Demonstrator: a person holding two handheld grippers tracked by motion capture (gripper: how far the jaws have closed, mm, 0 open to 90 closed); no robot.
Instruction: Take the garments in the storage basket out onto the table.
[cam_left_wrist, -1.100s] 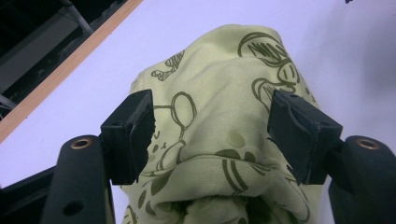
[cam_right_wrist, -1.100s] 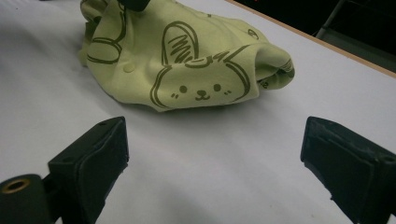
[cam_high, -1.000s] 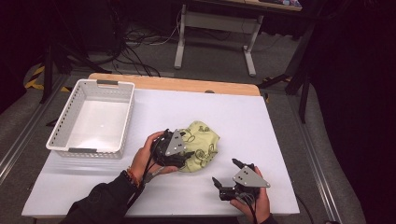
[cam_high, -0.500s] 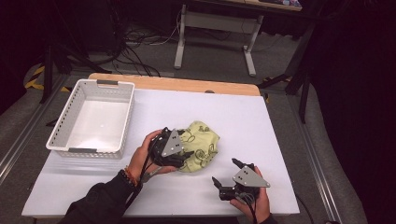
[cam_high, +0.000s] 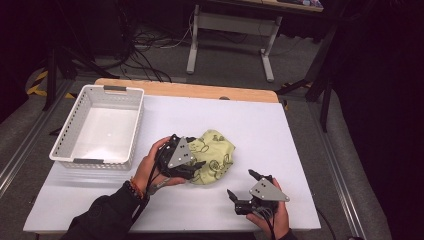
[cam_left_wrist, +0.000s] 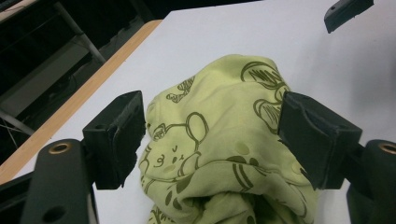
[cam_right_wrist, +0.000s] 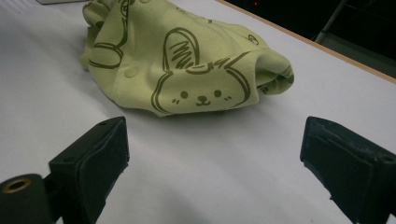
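A crumpled yellow-green cloth (cam_high: 214, 156) printed with cartoon animals lies near the middle of the white table. My left gripper (cam_high: 196, 170) is at the cloth's left edge. In the left gripper view its jaws stand wide apart on either side of the bunched cloth (cam_left_wrist: 219, 154), and the left gripper (cam_left_wrist: 212, 135) is open. My right gripper (cam_high: 241, 183) rests low on the table in front and to the right of the cloth, a short gap away, pointing toward it. The right gripper (cam_right_wrist: 215, 154) is open with bare table between its jaws, and the cloth (cam_right_wrist: 187, 60) lies beyond them.
A white slotted basket (cam_high: 95, 161) stands at the table's left, with nothing in it. A wooden strip (cam_high: 190, 90) runs along the table's far edge. Beyond it are a dark floor with cables and a desk frame (cam_high: 227, 30).
My left hand has turned slightly, so the grey plate on its gripper faces up more, and the gripper stays at the cloth. The right gripper has not moved.
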